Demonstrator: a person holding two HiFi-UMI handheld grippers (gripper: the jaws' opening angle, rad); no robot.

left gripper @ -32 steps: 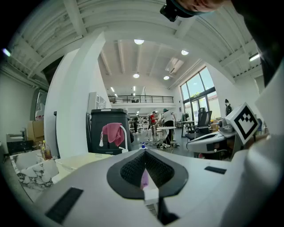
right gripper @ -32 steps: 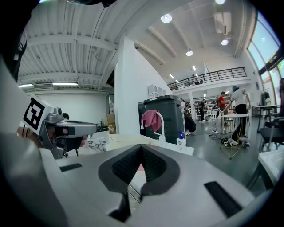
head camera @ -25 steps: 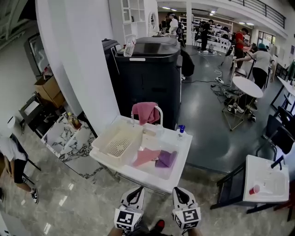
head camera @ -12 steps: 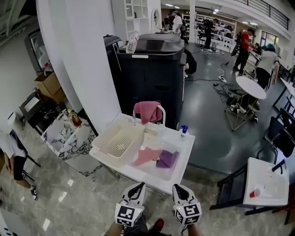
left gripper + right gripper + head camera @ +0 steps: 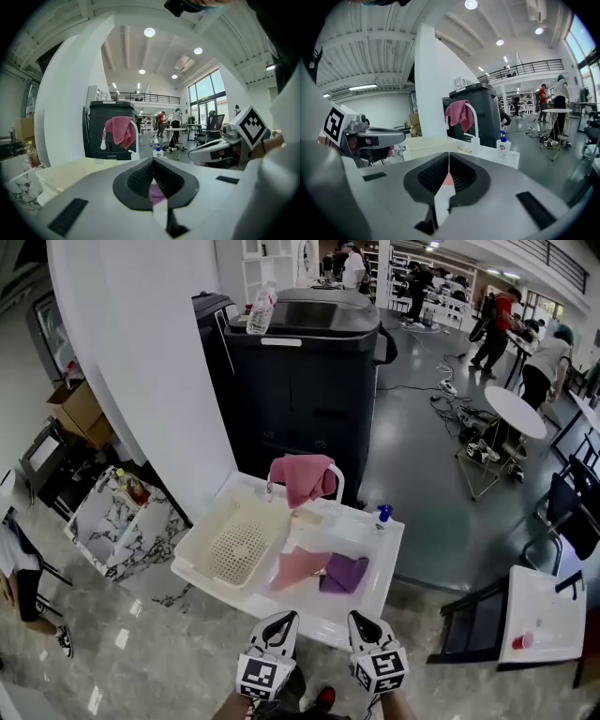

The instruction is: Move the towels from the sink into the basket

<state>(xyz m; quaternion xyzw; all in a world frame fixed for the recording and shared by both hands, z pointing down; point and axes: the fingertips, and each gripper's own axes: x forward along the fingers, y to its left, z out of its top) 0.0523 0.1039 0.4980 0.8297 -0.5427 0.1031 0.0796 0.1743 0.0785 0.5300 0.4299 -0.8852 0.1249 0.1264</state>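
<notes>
Both clenched empty, the left hand-held gripper (image 5: 282, 621) and right hand-held gripper (image 5: 361, 621) mostly block their views of the towels (image 5: 302, 566).

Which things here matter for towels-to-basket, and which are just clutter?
Job: flat pink towel, purple towel, sink, basket, left gripper, right gripper; maybe hanging pink towel.
Clutter: soap bottle, black machine, water bottle, round table, cardboard box.

Three towels, pink towel (image 5: 298, 566) and purple towel (image 5: 345, 573) in the sink (image 5: 391, 554), third towel (image 5: 302, 476) over it, one basket (image 5: 202, 545) left of it, one soap bottle (image 5: 382, 515) on it, two grippers before it, left gripper (image 5: 279, 620), right gripper (image 5: 360, 621).
</notes>
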